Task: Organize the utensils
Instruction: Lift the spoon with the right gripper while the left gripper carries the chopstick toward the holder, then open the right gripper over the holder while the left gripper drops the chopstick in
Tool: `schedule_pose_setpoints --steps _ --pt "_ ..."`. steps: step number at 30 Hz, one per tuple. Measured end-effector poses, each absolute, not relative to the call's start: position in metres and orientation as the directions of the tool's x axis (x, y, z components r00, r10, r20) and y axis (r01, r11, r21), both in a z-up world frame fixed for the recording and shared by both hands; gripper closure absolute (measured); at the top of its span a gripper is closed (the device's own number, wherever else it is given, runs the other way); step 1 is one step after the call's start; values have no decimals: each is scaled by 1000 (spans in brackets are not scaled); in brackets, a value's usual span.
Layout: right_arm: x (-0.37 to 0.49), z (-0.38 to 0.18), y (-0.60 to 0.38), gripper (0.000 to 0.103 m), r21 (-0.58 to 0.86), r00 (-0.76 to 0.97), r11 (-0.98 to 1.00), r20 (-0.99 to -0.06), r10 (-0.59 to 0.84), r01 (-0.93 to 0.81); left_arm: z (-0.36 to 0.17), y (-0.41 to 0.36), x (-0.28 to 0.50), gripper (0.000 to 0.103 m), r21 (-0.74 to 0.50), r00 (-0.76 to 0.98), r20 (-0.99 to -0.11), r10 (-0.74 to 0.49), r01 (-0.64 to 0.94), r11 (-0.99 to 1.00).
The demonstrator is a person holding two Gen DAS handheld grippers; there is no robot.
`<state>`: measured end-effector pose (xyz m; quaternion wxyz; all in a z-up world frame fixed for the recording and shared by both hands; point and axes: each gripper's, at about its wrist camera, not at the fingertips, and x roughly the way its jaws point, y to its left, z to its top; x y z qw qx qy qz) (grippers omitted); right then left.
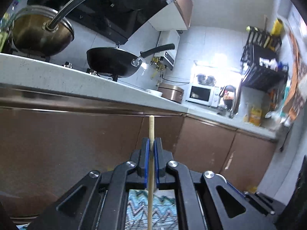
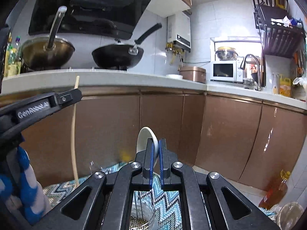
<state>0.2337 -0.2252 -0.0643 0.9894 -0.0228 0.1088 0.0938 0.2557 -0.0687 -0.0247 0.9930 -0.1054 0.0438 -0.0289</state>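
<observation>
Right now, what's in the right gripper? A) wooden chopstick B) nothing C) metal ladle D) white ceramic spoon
D: the right gripper is shut on a white ceramic spoon, bowl standing above the fingers; the wooden chopstick is in the left gripper.

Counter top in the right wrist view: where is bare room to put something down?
The counter is bare along its front edge, in front of the wok and on to the white dish. It is crowded at the left end by the pot and bottles, and from the brown cooker to the microwave and faucet.
</observation>
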Motion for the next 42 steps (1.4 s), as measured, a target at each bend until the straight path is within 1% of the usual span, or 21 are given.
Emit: schedule_pose_setpoints --steps 2,4,5,6,7,8,9,11,13,16,22,27,34,35,38,40,42 --pt "235 -76 -223 97 -28 957 982 -232 177 -189 -38 -70 257 97 -218 995 -85 -50 30 976" --pt "233 -87 -224 94 -26 954 981 -242 179 -191 -50 -69 257 97 -227 992 -112 -50 24 974" --pt "231 -91 -225 91 -24 952 981 -249 180 -192 -55 -69 258 95 -223 991 -123 -45 17 975" --pt "230 -94 -226 91 -20 950 981 -254 182 -193 -59 -70 258 93 -215 991 -129 -43 14 977" --pt "229 -94 -226 91 -17 949 980 -255 186 -197 -63 -71 257 85 -210 989 -138 -45 15 977" --pt "227 -95 -227 88 -16 948 980 -255 189 -199 -66 -70 256 76 -213 988 -148 -50 18 977" --pt "226 -95 -228 81 -11 948 980 -256 192 -201 -70 -70 254 73 -217 985 -163 -57 20 976" --pt "222 -94 -231 72 2 945 979 -259 198 -204 -73 -68 252 72 -221 981 -184 -61 19 975" --pt "218 -91 -234 72 8 944 979 -264 197 -202 -71 -63 244 70 -230 978 -198 -68 21 973" --pt "206 -81 -240 72 3 947 981 -259 189 -195 -57 -49 224 66 -229 978 -194 -72 26 973" --pt "160 -50 -260 71 -18 950 980 -248 190 -201 -15 0 161 66 -180 971 -218 -94 55 982" --pt "115 -31 -284 71 -1 941 980 -281 189 -197 -1 54 105 66 -135 936 -343 -83 38 990" --pt "66 -23 -298 71 51 922 982 -339 187 -180 -4 113 41 66 -206 899 -432 -64 -29 978" --pt "61 -23 -296 71 56 917 981 -347 195 -187 -7 118 36 66 -214 892 -447 -66 -35 976" --pt "52 -28 -292 71 72 898 976 -382 217 -206 -24 134 28 66 -257 843 -529 -94 -53 965" --pt "49 -33 -288 71 74 883 973 -411 228 -217 -45 139 32 66 -289 783 -607 -136 -58 956" --pt "49 -41 -286 71 82 864 970 -442 240 -228 -66 141 38 66 -295 725 -670 -158 -65 953"
